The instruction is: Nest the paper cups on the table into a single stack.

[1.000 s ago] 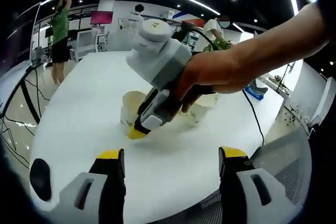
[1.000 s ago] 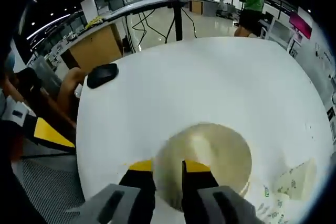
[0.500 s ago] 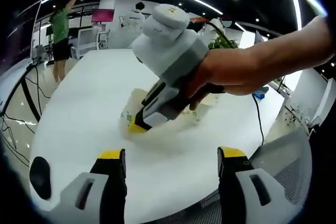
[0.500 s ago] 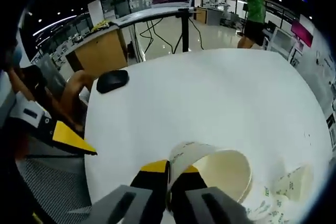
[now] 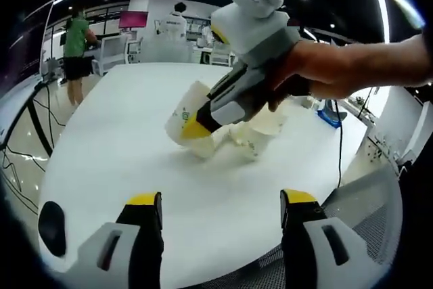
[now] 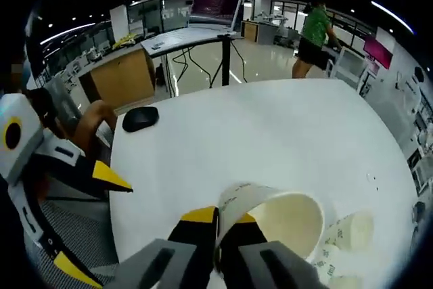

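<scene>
The right tongs [image 6: 218,220] pinch the rim of a paper cup [image 6: 281,218], with one tip inside the cup and one outside. A moment ago this cup sat flat on the white counter [image 6: 270,133]; now it is up off the counter and tipped on its side, with its open mouth facing sideways. In the left gripper view you can see the right tongs [image 5: 193,126] carry the held cup [image 5: 186,118] in the air above the counter [image 5: 101,153]. Two more paper cups [image 5: 260,133] lie tipped over just beside it (they look a bit blurry, so I cannot tell if they touch each other). The left tongs [image 5: 220,202] are spread wide and hold nothing, low over the near edge. A black computer mouse [image 6: 140,119] rests far off to the side. The lift means the first cup is ready to go. I think the next step is to slide it into or over another cup, and none are stacked yet.
</scene>
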Action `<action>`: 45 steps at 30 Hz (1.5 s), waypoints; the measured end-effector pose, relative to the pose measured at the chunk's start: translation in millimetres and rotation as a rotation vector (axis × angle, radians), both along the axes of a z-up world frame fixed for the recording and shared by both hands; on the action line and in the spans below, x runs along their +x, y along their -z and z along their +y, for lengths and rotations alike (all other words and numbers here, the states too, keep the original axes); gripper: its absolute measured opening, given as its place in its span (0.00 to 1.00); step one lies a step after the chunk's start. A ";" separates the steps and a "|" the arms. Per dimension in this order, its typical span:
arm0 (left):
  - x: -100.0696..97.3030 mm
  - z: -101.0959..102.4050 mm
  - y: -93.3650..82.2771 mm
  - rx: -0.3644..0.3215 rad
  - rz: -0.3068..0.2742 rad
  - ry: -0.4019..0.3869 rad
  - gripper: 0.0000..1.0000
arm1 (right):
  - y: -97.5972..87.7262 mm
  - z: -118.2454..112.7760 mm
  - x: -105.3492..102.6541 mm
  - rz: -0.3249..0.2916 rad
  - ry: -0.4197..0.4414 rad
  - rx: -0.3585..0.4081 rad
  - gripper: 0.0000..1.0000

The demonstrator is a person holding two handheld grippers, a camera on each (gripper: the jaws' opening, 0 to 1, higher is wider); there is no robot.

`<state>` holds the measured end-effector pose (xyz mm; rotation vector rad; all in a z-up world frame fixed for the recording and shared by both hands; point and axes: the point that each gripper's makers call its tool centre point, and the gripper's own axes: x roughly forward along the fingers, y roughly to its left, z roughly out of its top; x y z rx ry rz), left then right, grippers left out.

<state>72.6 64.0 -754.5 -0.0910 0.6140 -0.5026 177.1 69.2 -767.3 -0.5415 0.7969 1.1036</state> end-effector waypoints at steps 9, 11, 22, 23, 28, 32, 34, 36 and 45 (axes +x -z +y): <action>3.0 2.5 5.6 0.002 0.003 -0.005 0.70 | -35.5 -14.2 8.4 -0.070 0.023 0.052 0.00; 2.6 2.5 7.1 0.002 0.003 -0.006 0.70 | -44.7 -22.9 9.0 -0.080 0.032 0.053 0.00; 4.7 3.8 9.3 0.001 0.005 -0.010 0.70 | -53.4 -93.1 10.7 -0.103 0.081 -0.036 0.00; 4.7 4.0 9.4 0.001 0.004 -0.011 0.70 | -52.6 -99.0 10.2 -0.105 0.080 -0.050 0.00; 4.7 3.4 8.8 -0.003 0.005 -0.014 0.69 | -51.6 -122.0 7.7 -0.092 0.083 -0.090 0.00; 3.6 2.0 9.8 0.002 0.008 -0.008 0.68 | -50.6 -131.9 4.8 -0.103 0.081 -0.128 0.00; 3.0 1.1 9.3 0.002 0.009 -0.006 0.68 | -49.8 -136.1 4.3 -0.093 0.084 -0.133 0.00; 2.6 0.8 9.0 0.002 0.011 -0.005 0.68 | -48.1 -138.2 3.7 -0.085 0.082 -0.134 0.00; 0.7 0.7 8.0 0.005 0.014 -0.001 0.68 | -39.3 -147.7 -9.6 -0.066 0.053 -0.177 0.00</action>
